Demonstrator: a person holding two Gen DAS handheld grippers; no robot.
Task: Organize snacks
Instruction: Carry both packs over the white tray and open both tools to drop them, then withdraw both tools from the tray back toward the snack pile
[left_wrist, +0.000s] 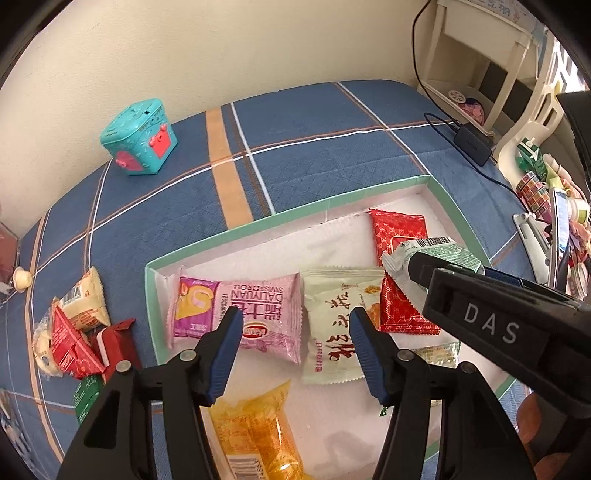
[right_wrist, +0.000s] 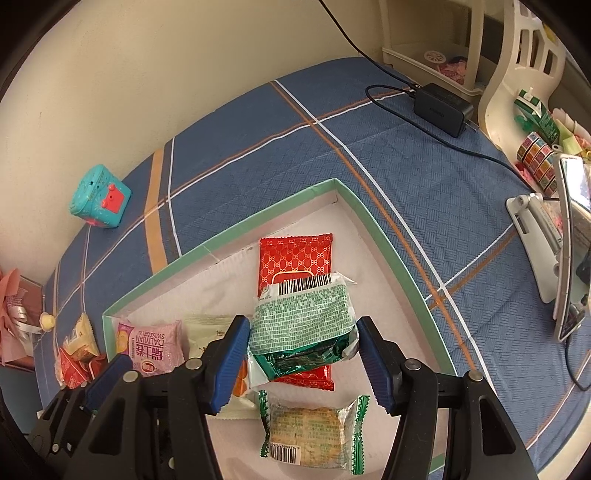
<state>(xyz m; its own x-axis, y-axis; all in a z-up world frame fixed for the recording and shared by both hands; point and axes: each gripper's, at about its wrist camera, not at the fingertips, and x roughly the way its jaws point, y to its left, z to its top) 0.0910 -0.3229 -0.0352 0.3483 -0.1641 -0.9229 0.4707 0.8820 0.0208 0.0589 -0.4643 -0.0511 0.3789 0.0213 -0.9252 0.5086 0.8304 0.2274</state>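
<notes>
A: What did the snacks sit on?

B: A blue cloth with a woven diamond texture, crossed by white and orange stripes, against a cream wall. On it lay a shallow tray with a mint-green rim and a white floor. A teal tin with pink trim stood near the wall, and a black charger with its cable lay by cream shelves.

A: Any writing?

B: The pink pack read "DALIYUAN SWISS ROLL", upside down. The right gripper's body carried "DAS". The cream pack bore red Chinese characters I could not read.

A: And the jaws?

B: The right gripper's were clamped on a crinkly green-and-white pack, barcode showing, held above the red pack in the tray. The left gripper's stood apart, nothing between them, over the pink and cream packs.

A: Other snacks?

B: A glossy yellow pack near the tray's close edge, and a heap outside its left rim.
</notes>
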